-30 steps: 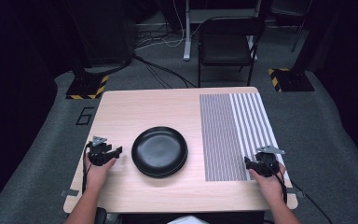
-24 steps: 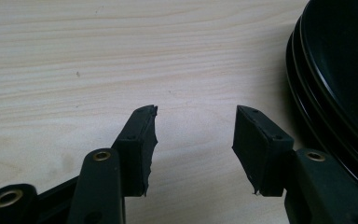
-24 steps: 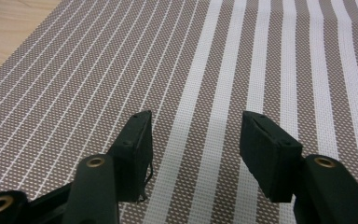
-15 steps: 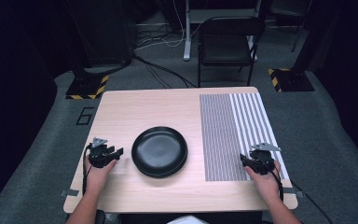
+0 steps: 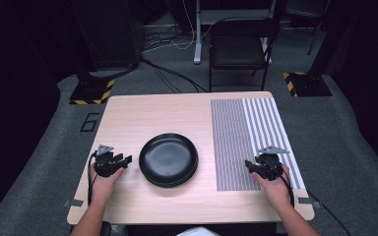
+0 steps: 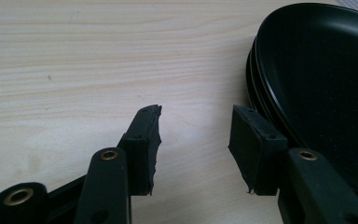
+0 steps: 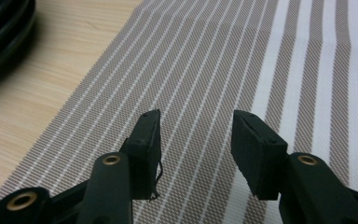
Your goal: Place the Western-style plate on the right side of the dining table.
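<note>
A stack of black plates (image 5: 168,160) sits mid-table on the light wood table (image 5: 177,115). My left gripper (image 5: 124,160) rests just left of the stack, open and holding nothing. In the left gripper view its gripper (image 6: 196,140) hovers over bare wood, and the plates' rim (image 6: 317,84) lies close by its right jaw. My right gripper (image 5: 250,164) is low over the striped placemat (image 5: 243,128), also open. In the right gripper view that gripper (image 7: 196,140) has only the placemat (image 7: 242,60) between its jaws, with the plates (image 7: 0,32) at the top left.
The placemat covers the table's right part. Bare wood lies behind the plates and along the front edge. A black chair (image 5: 241,46) stands on the floor beyond the table's far edge, and stands with yellow-black feet (image 5: 91,91) flank it.
My right gripper has moved a little to the left and away from the front edge, over the placemat. The left gripper and the plates have stayed put.
</note>
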